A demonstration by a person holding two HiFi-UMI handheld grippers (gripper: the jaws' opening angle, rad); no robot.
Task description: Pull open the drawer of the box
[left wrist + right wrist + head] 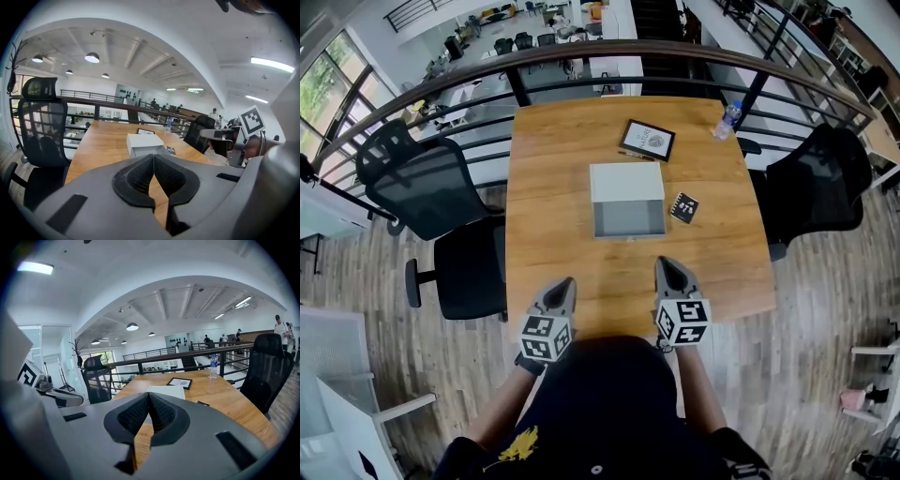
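A white box (626,182) lies in the middle of the wooden table (553,159). Its drawer (628,218) stands pulled out toward me, showing a grey inside with nothing in it. Both grippers hover over the table's near edge, well short of the drawer. My left gripper (565,282) is shut and holds nothing; my right gripper (665,263) is shut and holds nothing. In the left gripper view the jaws (153,157) meet, with the box (142,142) beyond them. The right gripper view shows its jaws (148,395) touching in front of the box (167,391).
A framed picture (647,140) and a water bottle (727,120) sit at the table's far side. A small black card (684,207) lies right of the drawer. Black office chairs stand at the left (441,202) and at the right (820,187). A railing (581,56) runs behind the table.
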